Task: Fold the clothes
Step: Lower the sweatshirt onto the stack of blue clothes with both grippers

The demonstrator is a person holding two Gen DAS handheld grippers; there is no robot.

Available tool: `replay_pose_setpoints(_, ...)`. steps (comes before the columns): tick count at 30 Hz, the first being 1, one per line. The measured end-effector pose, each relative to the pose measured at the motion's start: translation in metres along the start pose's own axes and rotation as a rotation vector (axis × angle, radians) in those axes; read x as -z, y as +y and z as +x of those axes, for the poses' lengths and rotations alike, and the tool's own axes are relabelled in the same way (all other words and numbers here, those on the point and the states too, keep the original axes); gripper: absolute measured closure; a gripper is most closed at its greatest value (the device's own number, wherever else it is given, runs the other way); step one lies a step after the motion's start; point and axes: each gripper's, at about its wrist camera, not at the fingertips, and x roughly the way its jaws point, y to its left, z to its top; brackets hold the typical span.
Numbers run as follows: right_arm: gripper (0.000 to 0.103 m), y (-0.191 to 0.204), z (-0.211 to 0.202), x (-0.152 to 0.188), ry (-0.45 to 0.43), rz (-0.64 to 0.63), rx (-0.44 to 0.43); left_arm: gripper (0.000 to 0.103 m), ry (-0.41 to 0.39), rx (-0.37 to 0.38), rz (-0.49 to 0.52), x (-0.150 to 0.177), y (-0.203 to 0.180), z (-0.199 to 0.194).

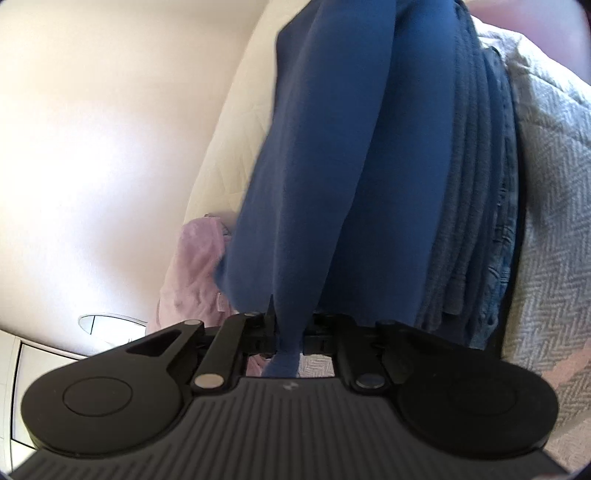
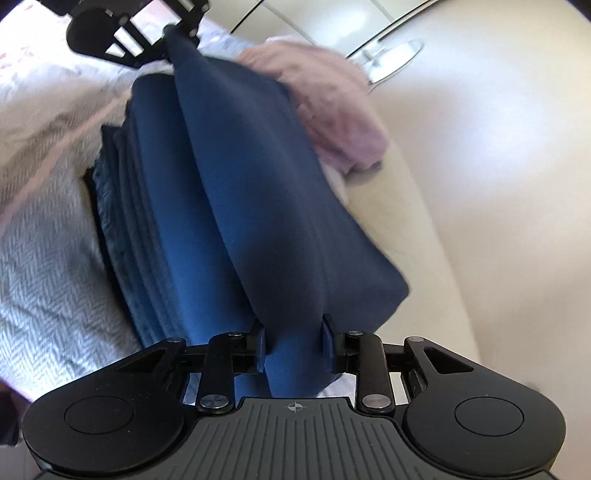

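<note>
Surface: grey herringbone bedspread, pale wall behind.
Blue garment: stretched between both tongs, above a folded blue stack.
Left gripper: clamped on one end.
Right gripper: pads pinching the other end.
Pink garment: just beyond.

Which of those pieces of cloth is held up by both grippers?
The smooth bright blue garment, stretched between the left gripper and right gripper. The pink garment and folded dark blue pile lie untouched.

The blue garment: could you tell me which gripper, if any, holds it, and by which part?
The left gripper is shut on one end of the blue garment. The right gripper has the opposite end bunched between its fingers; a firm pinch cannot be told.
</note>
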Motion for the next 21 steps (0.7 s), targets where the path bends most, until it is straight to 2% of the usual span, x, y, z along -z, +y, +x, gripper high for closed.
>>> replay_pose_setpoints(3,0.075,0.013,0.011,0.007,0.032,-0.035,-0.021,0.097,0.003,-0.001,-0.008,-0.004,0.002,0.0)
replay_pose_setpoints(6,0.075,0.004,0.004,0.006,0.024,0.01,0.006,0.097,0.007,0.002,-0.031,-0.002,0.006,-0.001)
replay_pose_setpoints(8,0.074,0.007,0.004,0.008,0.025,0.006,0.004,0.098,0.013,0.009,0.008,0.003,-0.004,0.009)
replay_pose_setpoints(11,0.071,0.025,0.011,0.014,0.031,-0.079,0.004,0.098,0.02,-0.011,0.065,0.011,-0.006,0.019)
replay_pose_setpoints(13,0.07,0.024,0.007,0.014,0.025,-0.085,0.021,0.096,0.023,-0.003,0.045,0.015,0.004,0.021)
replay_pose_setpoints(18,0.065,0.012,-0.006,0.013,0.053,-0.026,-0.014,0.091,0.053,0.037,-0.024,0.027,0.03,0.019)
replay_pose_setpoints(21,0.065,0.001,-0.02,0.011,0.068,0.026,-0.042,0.09,0.081,0.074,-0.147,0.041,0.054,0.01)
